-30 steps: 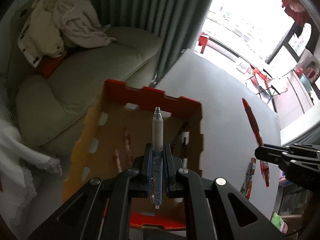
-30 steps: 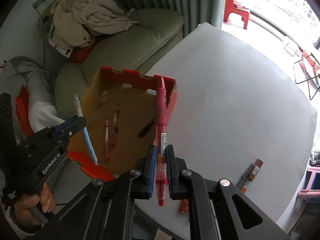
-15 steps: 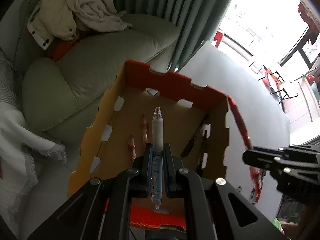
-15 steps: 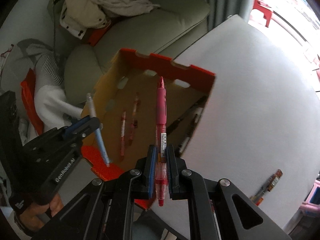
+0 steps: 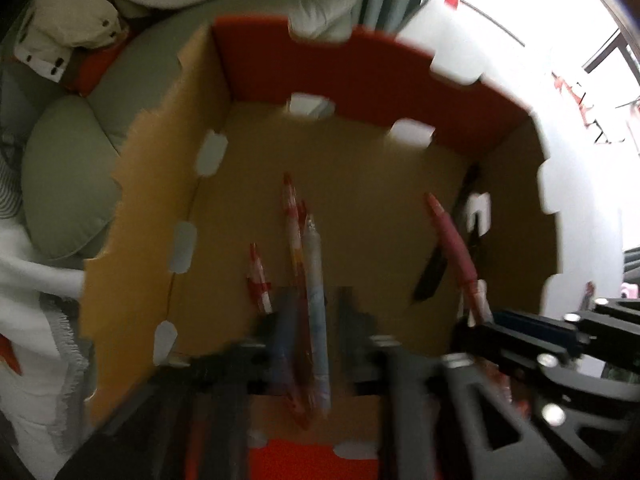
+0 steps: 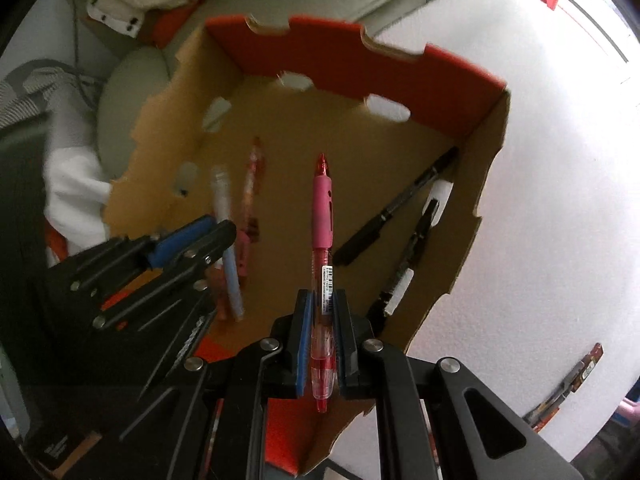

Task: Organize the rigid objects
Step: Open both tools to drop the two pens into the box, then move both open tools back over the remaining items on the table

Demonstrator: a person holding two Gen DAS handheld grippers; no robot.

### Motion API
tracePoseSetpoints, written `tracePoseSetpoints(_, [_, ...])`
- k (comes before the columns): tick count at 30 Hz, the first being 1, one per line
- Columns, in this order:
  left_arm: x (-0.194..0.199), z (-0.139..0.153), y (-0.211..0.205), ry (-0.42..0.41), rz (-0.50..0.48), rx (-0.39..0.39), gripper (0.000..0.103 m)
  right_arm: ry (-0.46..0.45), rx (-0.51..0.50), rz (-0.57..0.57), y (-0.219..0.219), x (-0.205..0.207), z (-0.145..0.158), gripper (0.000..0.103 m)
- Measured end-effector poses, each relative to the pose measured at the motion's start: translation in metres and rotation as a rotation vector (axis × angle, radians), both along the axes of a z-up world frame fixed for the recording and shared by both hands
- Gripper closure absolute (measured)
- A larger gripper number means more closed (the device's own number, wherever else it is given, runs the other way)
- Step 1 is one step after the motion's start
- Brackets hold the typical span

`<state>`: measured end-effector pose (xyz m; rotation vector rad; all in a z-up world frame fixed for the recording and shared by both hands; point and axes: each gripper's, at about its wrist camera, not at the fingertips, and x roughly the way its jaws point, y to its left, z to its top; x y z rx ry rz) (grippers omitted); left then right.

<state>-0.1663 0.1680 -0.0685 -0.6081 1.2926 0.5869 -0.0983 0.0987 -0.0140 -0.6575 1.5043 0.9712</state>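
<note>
1. With both grippers down inside the cardboard box [image 6: 486, 152], step is drop-off: left gripper [image 5: 314, 320] jaws just opened, white-blue pen [image 5: 316, 300] loose between them.
2. Right gripper [image 6: 322, 320] clamped on pink pen [image 6: 322, 208] mid-box; next, spread the jaws, lift clear.

The box [image 6: 486, 152] is open on top, its notched walls ringing both grippers. Loose pens [image 6: 394, 204] lie along its right wall and on the left part of the floor; the middle floor is bare. The surface [image 6: 560, 200] right of the box is mostly free.
</note>
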Motion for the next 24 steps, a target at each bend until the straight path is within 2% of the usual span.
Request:
tracePoseSetpoints(1, [-0.001,-0.005,0.002,0.022,0.011,0.006,0.023,0.000,-0.005,0.009,0.000,0.000,-0.001,0.090])
tracePoseSetpoints(2, [-0.003,-0.007,0.005,0.026,0.019,0.006,0.017,-0.029,-0.012,0.012,-0.001,0.001,0.002,0.082])
tracePoseSetpoints(3, [-0.006,-0.009,0.008,0.031,0.028,-0.005,0.017,-0.056,-0.012,0.013,-0.001,0.002,0.005,0.071])
tracePoseSetpoints(4, [-0.008,-0.010,0.011,0.038,0.038,-0.018,0.016,-0.088,-0.004,0.012,-0.003,0.003,0.011,0.042])
tracePoseSetpoints(5, [-0.010,-0.012,0.014,0.052,0.047,-0.038,0.011,-0.112,0.029,0.004,-0.007,0.007,0.021,0.027])
tracePoseSetpoints(7, [-0.011,-0.010,0.015,0.061,0.045,-0.059,0.009,-0.122,0.084,-0.004,-0.015,0.011,0.039,0.019])
tracePoseSetpoints(9, [-0.009,0.003,0.007,0.036,0.014,-0.036,0.002,-0.168,0.132,-0.021,-0.031,0.017,0.061,0.019])
tracePoseSetpoints(11, [0.000,0.025,-0.012,-0.024,-0.050,-0.021,0.000,-0.218,0.163,-0.075,-0.060,0.026,0.078,0.017])
tracePoseSetpoints(12, [0.007,0.036,-0.025,-0.060,-0.095,-0.030,0.000,-0.240,0.163,-0.132,-0.083,0.034,0.082,0.014])
tracePoseSetpoints(13, [0.016,0.049,-0.042,-0.100,-0.152,-0.041,0.000,-0.249,0.154,-0.180,-0.100,0.041,0.083,0.007])
tracePoseSetpoints(15, [0.037,0.070,-0.079,-0.165,-0.266,-0.061,0.000,-0.257,0.111,-0.344,-0.154,0.061,0.080,0.006])
tracePoseSetpoints(17, [0.062,0.078,-0.120,-0.195,-0.383,-0.116,0.000,-0.236,0.052,-0.496,-0.211,0.078,0.070,0.006])
tracePoseSetpoints(19, [0.085,0.067,-0.163,-0.172,-0.472,-0.197,0.000,-0.208,-0.018,-0.618,-0.259,0.087,0.058,0.006])
tracePoseSetpoints(20, [0.094,0.056,-0.182,-0.137,-0.506,-0.205,0.000,-0.184,-0.056,-0.694,-0.290,0.091,0.051,0.006])
tracePoseSetpoints(24, [0.109,0.001,-0.239,0.033,-0.580,-0.135,0.000,-0.115,-0.098,-0.841,-0.356,0.087,0.037,0.006])
